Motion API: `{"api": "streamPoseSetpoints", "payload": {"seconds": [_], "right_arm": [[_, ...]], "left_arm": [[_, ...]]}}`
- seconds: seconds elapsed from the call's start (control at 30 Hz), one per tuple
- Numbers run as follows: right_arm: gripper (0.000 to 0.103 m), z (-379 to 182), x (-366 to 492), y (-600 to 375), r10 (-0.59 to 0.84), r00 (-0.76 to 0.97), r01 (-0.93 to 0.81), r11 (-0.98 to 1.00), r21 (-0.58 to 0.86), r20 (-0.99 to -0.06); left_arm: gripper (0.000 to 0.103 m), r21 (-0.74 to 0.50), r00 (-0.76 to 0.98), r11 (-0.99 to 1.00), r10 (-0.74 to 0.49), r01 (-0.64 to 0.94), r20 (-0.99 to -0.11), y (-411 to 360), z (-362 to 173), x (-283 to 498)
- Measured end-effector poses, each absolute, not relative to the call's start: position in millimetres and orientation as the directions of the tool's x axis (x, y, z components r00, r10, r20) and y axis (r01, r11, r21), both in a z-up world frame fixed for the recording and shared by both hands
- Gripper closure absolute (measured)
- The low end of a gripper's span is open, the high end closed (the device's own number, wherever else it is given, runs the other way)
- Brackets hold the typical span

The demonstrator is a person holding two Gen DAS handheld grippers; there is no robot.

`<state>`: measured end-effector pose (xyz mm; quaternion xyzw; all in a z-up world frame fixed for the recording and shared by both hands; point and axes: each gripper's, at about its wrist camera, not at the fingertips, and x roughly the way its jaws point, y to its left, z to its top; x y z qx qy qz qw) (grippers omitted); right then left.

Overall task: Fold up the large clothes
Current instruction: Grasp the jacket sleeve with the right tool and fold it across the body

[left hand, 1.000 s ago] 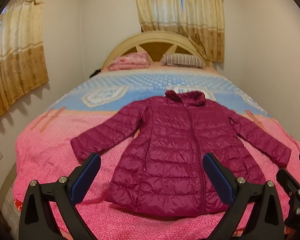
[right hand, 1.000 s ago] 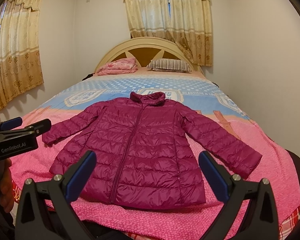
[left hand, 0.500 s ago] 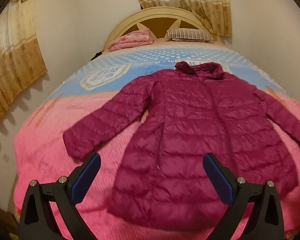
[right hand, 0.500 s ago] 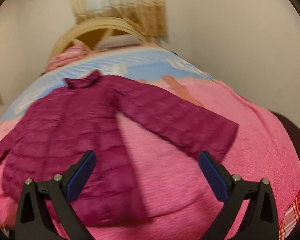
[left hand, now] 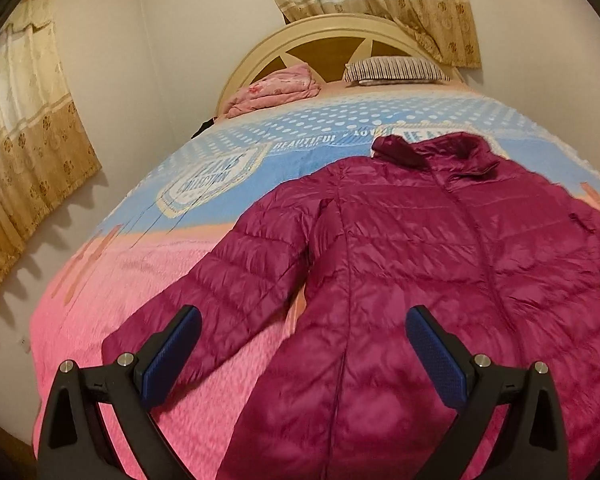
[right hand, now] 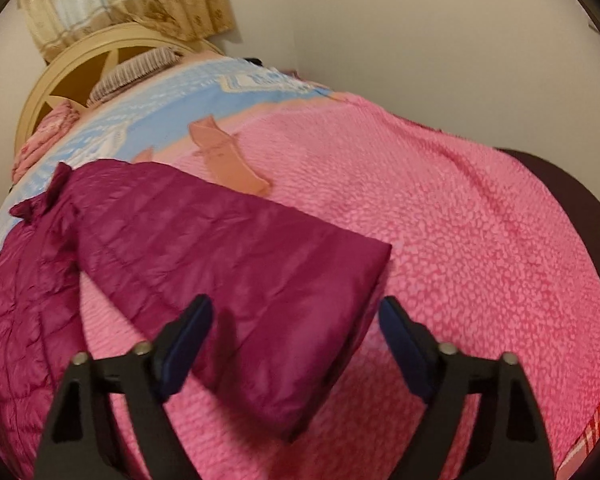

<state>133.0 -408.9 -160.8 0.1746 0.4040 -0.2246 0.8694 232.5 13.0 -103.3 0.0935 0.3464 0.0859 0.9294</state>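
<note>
A magenta quilted puffer jacket [left hand: 420, 264] lies flat, front up and zipped, on the bed, collar toward the headboard, both sleeves spread out. My left gripper [left hand: 304, 344] is open and empty, low over the jacket's left sleeve and side. My right gripper [right hand: 296, 332] is open and empty, its fingers standing either side of the cuff end of the jacket's right sleeve [right hand: 268, 280], just above it.
The bed has a pink and blue bedspread [left hand: 112, 280] and a cream headboard [left hand: 332, 36]. A pink folded blanket [left hand: 276, 88] and a striped pillow [left hand: 396, 70] lie at the head. Walls and curtains [left hand: 24, 152] flank the bed. The bed's right edge [right hand: 580, 420] is near.
Both grippers have moved down and forward toward the jacket. The left one swung over the left sleeve, the right one over the right sleeve cuff. Both stayed open.
</note>
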Motion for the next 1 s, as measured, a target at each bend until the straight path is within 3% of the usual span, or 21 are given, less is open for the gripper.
{"api": "streamPoseSetpoints", "payload": {"seconds": [0.1, 0.13, 0.17, 0.2, 0.37, 0.7, 1.0], "right_arm": [[0.024, -167, 138, -412, -0.242, 0.558, 0.524, 0.844, 0.111, -0.794], [0.031, -167, 138, -412, -0.253, 0.565, 0.521, 0.848, 0.102, -0.785], [0.049, -168, 144, -409, -0.25, 0.57, 0.511, 0.854, 0.098, -0.783], [0.059, -170, 147, -409, -0.234, 0.564, 0.495, 0.863, 0.098, -0.792], [0.083, -173, 162, -412, -0.226, 0.559, 0.465, 0.882, 0.076, -0.798], [0.089, -135, 220, -391, -0.27, 0.622, 0.399, 0.917, 0.0, -0.735], [0.089, -97, 280, -315, -0.217, 0.714, 0.23, 0.971, -0.07, -0.666]], "left_arm": [[0.001, 0.278, 0.741, 0.956, 0.255, -0.097, -0.622, 8, -115, 252], [0.001, 0.288, 0.735, 0.953, 0.262, -0.095, -0.626, 7, -120, 260], [0.001, 0.289, 0.727, 0.953, 0.263, -0.093, -0.634, 8, -124, 264], [0.001, 0.289, 0.714, 0.953, 0.268, -0.095, -0.647, 9, -130, 272], [0.001, 0.283, 0.67, 0.953, 0.28, -0.108, -0.688, 19, -149, 296], [0.001, 0.238, 0.665, 0.96, 0.272, -0.144, -0.696, 38, -141, 323], [0.001, 0.212, 0.666, 0.963, 0.268, -0.165, -0.696, 54, -134, 334]]}}
